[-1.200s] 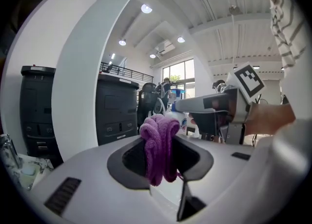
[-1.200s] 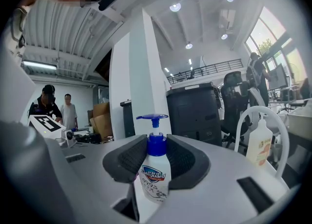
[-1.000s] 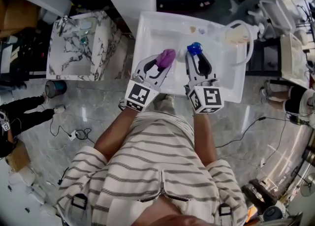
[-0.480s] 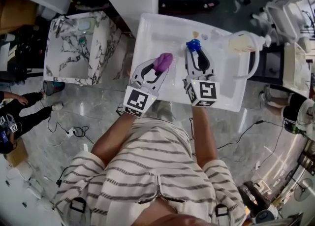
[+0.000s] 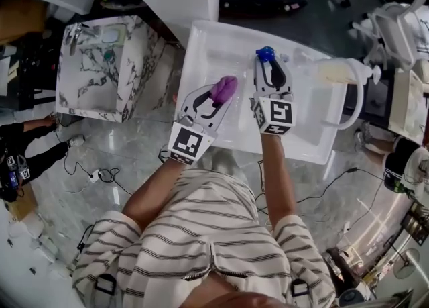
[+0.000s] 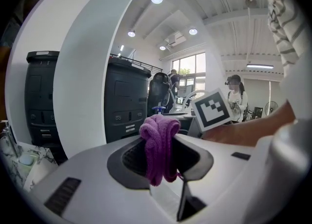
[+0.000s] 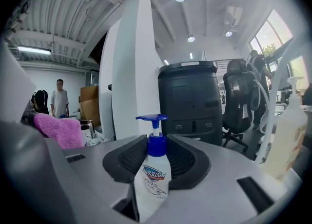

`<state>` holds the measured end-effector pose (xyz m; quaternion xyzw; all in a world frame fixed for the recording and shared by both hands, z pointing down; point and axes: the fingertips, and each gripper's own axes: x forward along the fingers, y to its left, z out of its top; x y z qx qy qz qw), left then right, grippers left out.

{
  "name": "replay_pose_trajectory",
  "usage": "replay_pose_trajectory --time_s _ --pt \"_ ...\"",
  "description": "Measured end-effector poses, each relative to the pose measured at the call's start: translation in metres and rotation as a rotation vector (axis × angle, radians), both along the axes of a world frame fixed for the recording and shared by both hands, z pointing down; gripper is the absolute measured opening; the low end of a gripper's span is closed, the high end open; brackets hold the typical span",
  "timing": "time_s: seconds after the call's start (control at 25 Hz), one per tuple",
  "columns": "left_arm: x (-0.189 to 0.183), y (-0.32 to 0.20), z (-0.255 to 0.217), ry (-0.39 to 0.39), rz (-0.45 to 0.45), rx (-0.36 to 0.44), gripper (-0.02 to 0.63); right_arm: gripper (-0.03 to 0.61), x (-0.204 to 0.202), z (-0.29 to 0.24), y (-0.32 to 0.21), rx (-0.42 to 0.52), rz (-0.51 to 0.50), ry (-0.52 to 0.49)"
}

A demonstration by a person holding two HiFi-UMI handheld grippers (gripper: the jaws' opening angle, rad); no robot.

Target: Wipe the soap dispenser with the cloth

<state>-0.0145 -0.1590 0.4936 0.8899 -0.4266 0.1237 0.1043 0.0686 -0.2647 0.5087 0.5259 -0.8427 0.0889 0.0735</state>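
Observation:
My right gripper [image 5: 267,65] is shut on the soap dispenser [image 7: 152,179], a clear bottle with a blue pump head [image 5: 265,54] that stands upright between the jaws over the white tray [image 5: 201,45]. My left gripper [image 5: 218,95] is shut on the purple cloth [image 5: 224,88], which hangs bunched from its jaws [image 6: 159,147]. The cloth sits a short way left of the dispenser, apart from it. In the right gripper view the cloth [image 7: 58,130] shows at the left edge.
A white marbled cabinet [image 5: 100,72] stands left of the tray. A large white pump bottle [image 5: 342,72] rests at the tray's right end. Black cabinets and an office chair [image 7: 241,101] stand beyond. A person [image 7: 59,102] stands far off. Cables lie on the floor [image 5: 100,179].
Both grippers have moved forward and down over the tray, the right one farther, carrying the dispenser. The cloth stays in the left gripper.

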Motion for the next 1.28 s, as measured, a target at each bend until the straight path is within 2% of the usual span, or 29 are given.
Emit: replay_pose_trajectory --time_s 0.36,0.52,0.68,0.84,1.12,1.24,1.28 --pt "0.005 -0.010 0.030 0.006 0.010 -0.053 0.121 0.133 -0.001 0.056 -0.040 -0.048 -0.001 0.033" --pt "0.006 -0.011 0.044 0.014 0.009 -0.083 0.121 0.133 -0.009 0.073 -0.050 -0.039 -0.032 0.058" --pt "0.007 -0.012 0.055 0.014 0.022 -0.098 0.121 0.133 -0.016 0.081 -0.059 -0.024 -0.055 0.116" --pt "0.008 -0.009 0.060 -0.003 0.042 -0.101 0.121 0.133 -0.017 0.083 -0.065 -0.027 -0.049 0.097" --pt "0.008 -0.009 0.062 0.013 0.024 -0.109 0.121 0.137 -0.021 0.092 -0.063 -0.036 -0.049 0.103" --pt "0.008 -0.009 0.061 0.015 0.021 -0.107 0.121 0.171 -0.020 0.093 -0.064 -0.054 -0.043 0.102" --pt "0.008 -0.008 0.061 0.015 0.020 -0.107 0.121 0.210 -0.020 0.094 -0.064 -0.064 -0.045 0.099"
